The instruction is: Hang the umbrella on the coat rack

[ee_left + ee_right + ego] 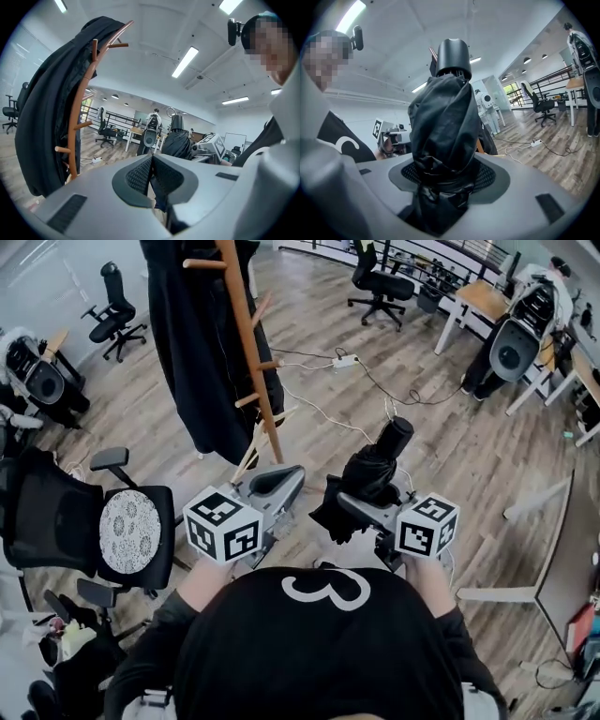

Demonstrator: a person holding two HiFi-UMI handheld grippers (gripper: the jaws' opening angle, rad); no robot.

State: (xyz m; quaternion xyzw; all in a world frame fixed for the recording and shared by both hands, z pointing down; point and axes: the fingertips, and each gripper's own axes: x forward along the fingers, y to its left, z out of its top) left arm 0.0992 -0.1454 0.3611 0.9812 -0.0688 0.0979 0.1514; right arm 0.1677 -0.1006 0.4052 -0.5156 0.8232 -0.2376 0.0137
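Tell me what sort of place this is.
Most likely an open-plan office or lab: wheeled office chairs stand on a wood-plank floor, a desk sits at the far side, and long strip lights run across the ceiling.

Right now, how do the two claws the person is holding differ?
The left claw is shut on nothing, its jaws pressed together; the right claw is clamped round a folded black umbrella. The left claw sits nearer the wooden coat rack; the right claw is farther from it. Both are grey and carry a cube with square markers.
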